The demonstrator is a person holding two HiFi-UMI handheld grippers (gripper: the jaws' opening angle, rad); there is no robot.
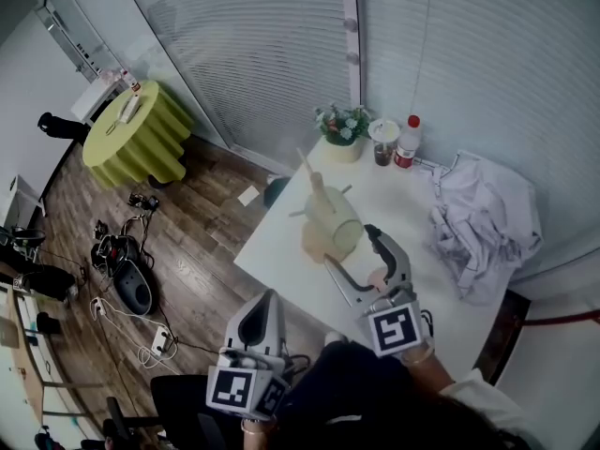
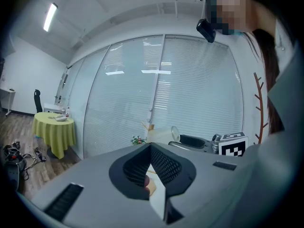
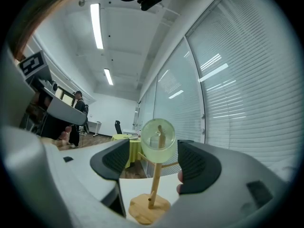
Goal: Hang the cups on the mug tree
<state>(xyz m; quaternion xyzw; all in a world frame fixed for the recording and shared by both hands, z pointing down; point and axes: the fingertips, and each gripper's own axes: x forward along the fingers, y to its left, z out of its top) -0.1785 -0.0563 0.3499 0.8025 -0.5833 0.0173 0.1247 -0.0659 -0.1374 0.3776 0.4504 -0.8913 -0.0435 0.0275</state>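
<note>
A pale green translucent cup hangs on a peg of the wooden mug tree, which stands on the white table. In the right gripper view the cup shows its round bottom in front of the pole of the mug tree. My right gripper is open just short of the cup, one jaw off to each side, and neither touches it. My left gripper hangs low, off the table's near edge, with its jaws shut and nothing held.
At the table's far edge stand a potted plant, a lidded cup and a white bottle with a red cap. Crumpled white cloth covers the right side. A green-draped round table and cables occupy the floor at left.
</note>
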